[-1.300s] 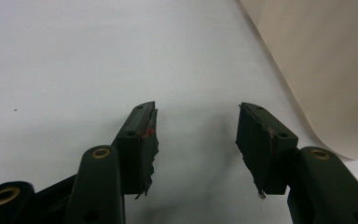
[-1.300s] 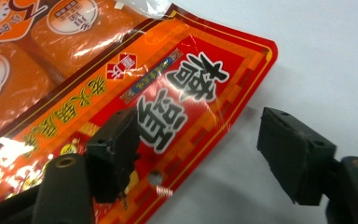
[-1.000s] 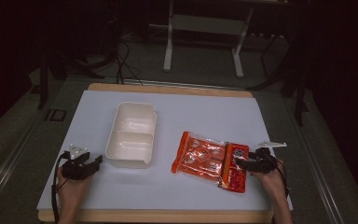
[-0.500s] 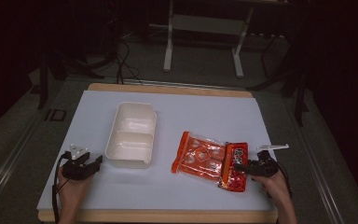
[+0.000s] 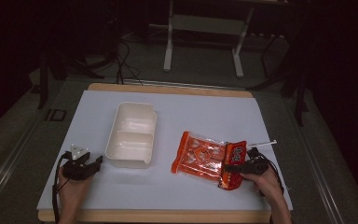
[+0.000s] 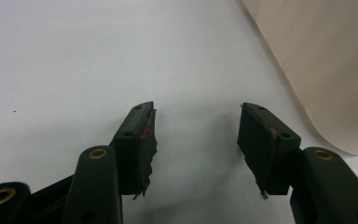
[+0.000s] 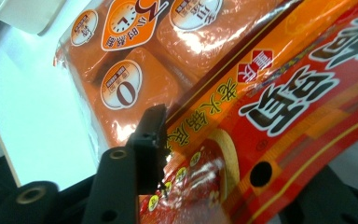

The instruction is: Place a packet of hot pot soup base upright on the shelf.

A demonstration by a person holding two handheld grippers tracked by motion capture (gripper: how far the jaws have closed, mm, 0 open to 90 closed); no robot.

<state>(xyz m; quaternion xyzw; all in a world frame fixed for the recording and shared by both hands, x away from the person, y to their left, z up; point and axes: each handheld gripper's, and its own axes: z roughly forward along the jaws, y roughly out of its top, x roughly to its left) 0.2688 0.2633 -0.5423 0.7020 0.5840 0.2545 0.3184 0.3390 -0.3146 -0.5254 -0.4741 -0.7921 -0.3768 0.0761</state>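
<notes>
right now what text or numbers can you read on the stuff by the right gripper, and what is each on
"0" on a round label of the orange packet.
Clock-face sign, with "N" beside it, on the same packet.
Large white Chinese characters on the packet's red header; I cannot transcribe them reliably.
Small green characters along the header's yellow band: too small to read.
White tray: no text.
High view: packet print too blurred to read.

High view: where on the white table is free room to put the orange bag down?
Bare patches on the white table: the far strip behind the cream tray, the middle between tray and orange bag, and the near edge. Crowded: the right side, where the right hand-held gripper meets the bag.
</notes>
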